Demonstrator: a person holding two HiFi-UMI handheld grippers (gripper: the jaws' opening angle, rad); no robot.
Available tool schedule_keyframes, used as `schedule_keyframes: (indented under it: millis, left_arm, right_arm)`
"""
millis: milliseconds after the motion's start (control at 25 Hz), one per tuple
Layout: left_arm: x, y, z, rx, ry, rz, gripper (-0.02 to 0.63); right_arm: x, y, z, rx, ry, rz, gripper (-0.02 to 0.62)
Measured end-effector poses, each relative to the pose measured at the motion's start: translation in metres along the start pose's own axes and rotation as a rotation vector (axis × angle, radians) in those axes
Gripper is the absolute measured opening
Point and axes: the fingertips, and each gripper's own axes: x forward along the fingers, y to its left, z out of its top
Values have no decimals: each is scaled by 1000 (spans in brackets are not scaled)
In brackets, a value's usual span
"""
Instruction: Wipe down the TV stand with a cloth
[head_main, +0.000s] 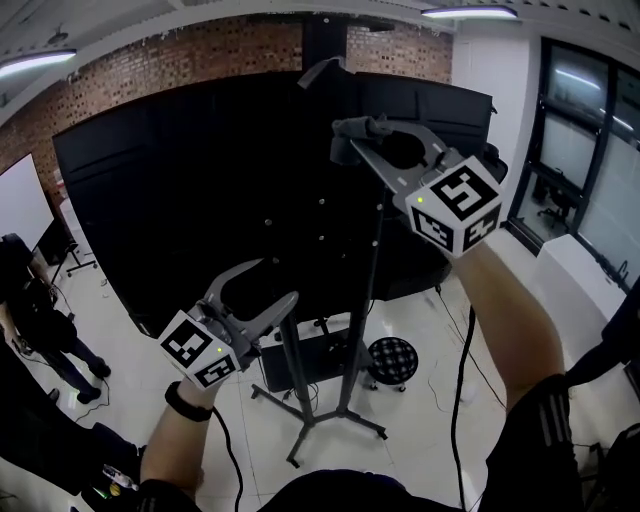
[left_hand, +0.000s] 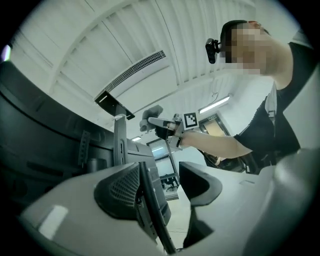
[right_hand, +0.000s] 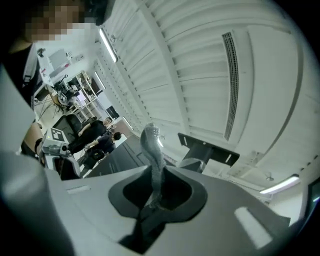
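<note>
The back of a big black TV (head_main: 200, 200) hangs on a wheeled TV stand, whose pole (head_main: 375, 270) rises from spread legs (head_main: 320, 425). My right gripper (head_main: 347, 135) is raised high in front of the screen's upper back and is shut on a grey cloth (head_main: 352, 128). In the right gripper view the twisted cloth (right_hand: 154, 160) sticks up out of the shut jaws (right_hand: 155, 200), with the stand's top bracket (right_hand: 207, 147) beyond. My left gripper (head_main: 262, 292) is held low near the stand's pole, open, with nothing gripped (left_hand: 170, 185).
A round patterned stool (head_main: 392, 360) and a black box (head_main: 300, 365) sit by the stand's base on the white tiled floor. People stand at the far left (head_main: 35, 320). Windows (head_main: 590, 170) and a white ledge line the right side.
</note>
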Motion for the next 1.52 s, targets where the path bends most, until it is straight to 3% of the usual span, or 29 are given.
schedule_keyframes:
  millis: [280,400,640,760,1040,1520]
  left_arm:
    - [34,35,43,43,-22,3,269]
    - [45,49,62,33,-44,13,269]
    - [64,60,88,76,-52,15,270]
    - [73,64,94,72,-62,14,268]
    - [78,54,77,76,-45,3,268]
    - [67,46,45,12,-43,-10,268]
  right_arm:
    - [70,-80,42,-96,33,-62,52]
    - [93,-104,51,-190,55,-113,52]
    - [122,-129,60,-277,89,-167,52]
    - [137,-139,49,-267,134,-182,52]
    - [133,-125,23,-239,158,-140,49]
    - [117,-61,-31,-275,242,-43,48]
